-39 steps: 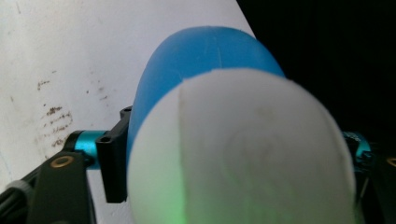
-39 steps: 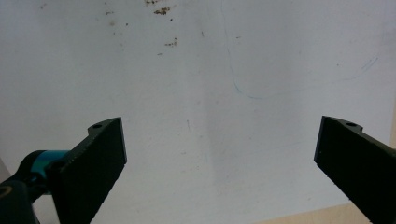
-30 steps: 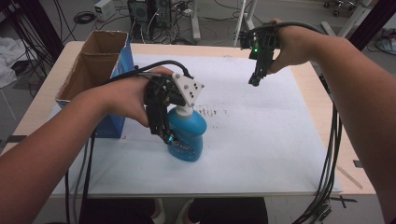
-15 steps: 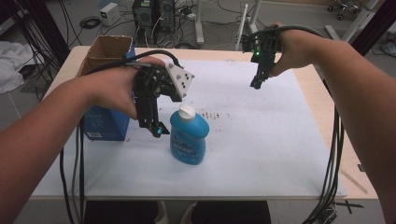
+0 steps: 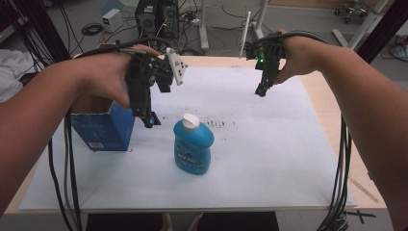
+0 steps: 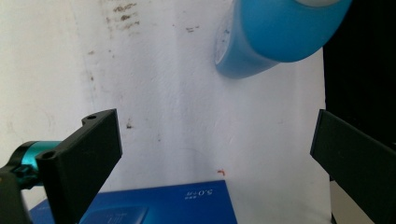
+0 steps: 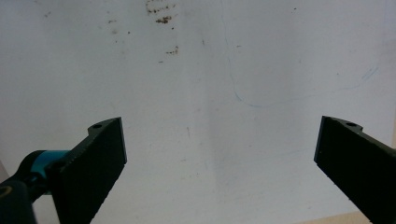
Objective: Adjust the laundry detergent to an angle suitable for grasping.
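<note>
- A blue cardboard box (image 5: 103,130), open at the top, stands near the left edge of the bench (image 5: 269,163), on its white cover sheet; in the left gripper view its blue printed face (image 6: 159,205) lies below the jaws.
- The left claw (image 5: 146,118) hangs in the air just right of the box, jaws pointing down and spread wide with nothing between them (image 6: 212,154). It sits up and to the left of the bottle, clear of it.
- A blue detergent bottle (image 5: 193,144) with a white cap (image 5: 191,121) stands upright near the middle of the bench, towards the front edge; its blue body (image 6: 280,32) fills the upper right of the left gripper view.
- A patch of brown specks (image 5: 219,122) marks the sheet just right of the cap.
- The right claw (image 5: 261,90) hovers over the far right part of the bench, well apart from the bottle, jaws wide and empty above bare white sheet (image 7: 219,154).
</note>
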A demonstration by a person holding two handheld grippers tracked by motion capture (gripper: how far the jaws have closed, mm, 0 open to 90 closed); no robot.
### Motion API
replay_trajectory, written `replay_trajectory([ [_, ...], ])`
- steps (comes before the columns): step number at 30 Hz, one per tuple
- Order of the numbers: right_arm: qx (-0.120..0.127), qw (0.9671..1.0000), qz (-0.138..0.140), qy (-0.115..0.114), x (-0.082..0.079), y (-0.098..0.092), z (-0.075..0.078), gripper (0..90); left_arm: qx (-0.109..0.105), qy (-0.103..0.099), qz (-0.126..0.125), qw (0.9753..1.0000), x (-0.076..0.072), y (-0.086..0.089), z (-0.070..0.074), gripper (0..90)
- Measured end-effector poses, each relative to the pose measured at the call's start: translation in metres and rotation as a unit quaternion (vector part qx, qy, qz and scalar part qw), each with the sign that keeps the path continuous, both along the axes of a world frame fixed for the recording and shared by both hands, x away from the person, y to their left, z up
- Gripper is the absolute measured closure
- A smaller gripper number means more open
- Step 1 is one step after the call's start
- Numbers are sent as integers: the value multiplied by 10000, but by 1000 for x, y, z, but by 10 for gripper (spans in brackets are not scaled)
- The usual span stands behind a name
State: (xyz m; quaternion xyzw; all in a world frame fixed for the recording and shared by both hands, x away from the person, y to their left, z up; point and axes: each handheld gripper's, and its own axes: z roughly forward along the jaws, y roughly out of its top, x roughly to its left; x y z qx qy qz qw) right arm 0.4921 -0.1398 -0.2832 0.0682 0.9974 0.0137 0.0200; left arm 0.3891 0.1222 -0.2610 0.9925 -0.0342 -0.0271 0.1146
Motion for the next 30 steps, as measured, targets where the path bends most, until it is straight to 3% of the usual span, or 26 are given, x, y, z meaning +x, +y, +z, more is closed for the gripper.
replay_trajectory([
  [10, 8, 10000, 9, 36, 2, 4, -4, 15, 444, 137, 343, 9983, 24, 1, 2, 16],
  [21, -5, 10000, 25, 26, 1, 1, -2, 15, 639, 152, 467, 9967, 40, 4, -8, 17],
  [30, 38, 10000, 60, -3, -2, 0, 2, 15, 620, 177, 594, 9961, 40, 9, -2, 17],
])
